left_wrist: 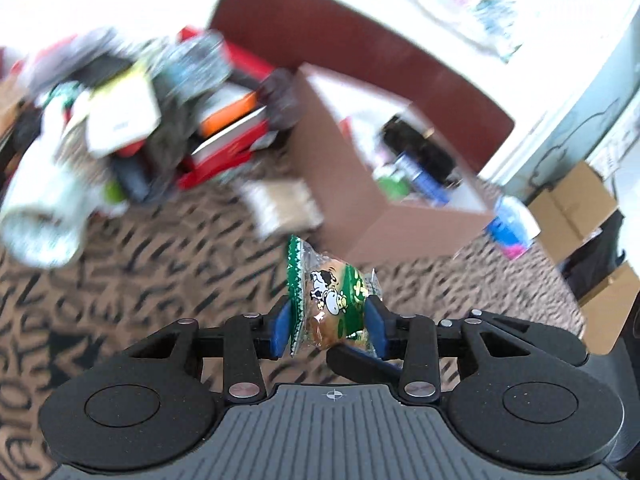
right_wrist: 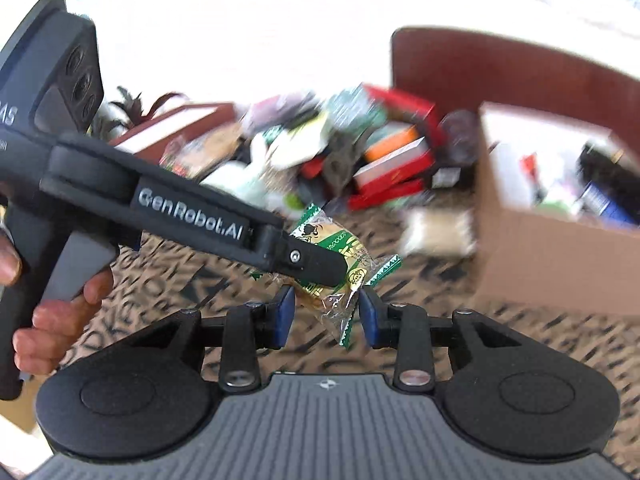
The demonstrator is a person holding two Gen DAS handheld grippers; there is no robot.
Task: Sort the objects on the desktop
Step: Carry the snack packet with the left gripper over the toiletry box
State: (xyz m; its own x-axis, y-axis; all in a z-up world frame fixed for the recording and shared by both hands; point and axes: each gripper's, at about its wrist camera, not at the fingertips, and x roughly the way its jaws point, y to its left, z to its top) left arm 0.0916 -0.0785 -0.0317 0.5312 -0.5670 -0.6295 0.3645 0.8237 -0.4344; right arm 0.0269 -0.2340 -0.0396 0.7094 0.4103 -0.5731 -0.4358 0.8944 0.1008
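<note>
The snack packet (left_wrist: 326,300), a small green and clear wrapper with a cartoon cow and a brown cake inside, is lifted above the patterned tabletop (left_wrist: 140,280) and sits between both tools at once. The left gripper (left_wrist: 328,328) has its jaws about half closed, and its blue pads press on the two sides of the packet, so it holds the packet. In the right wrist view the left tool comes in from the left side, with a hand (right_wrist: 52,312) on its handle, and its dark finger lies across the packet. The right gripper (right_wrist: 326,316) is also about half closed around the lower crimped end of the wrapper; the pads seem to touch only the loose foil, but the blur makes this not sure. The long axis of the packet runs diagonally, from the upper left down toward the right jaws. The cardboard box (left_wrist: 360,184), open and already with some things inside, stands ahead and to the right of the packet, nearer than the blurred pile of objects (left_wrist: 140,100) at the left.
</note>
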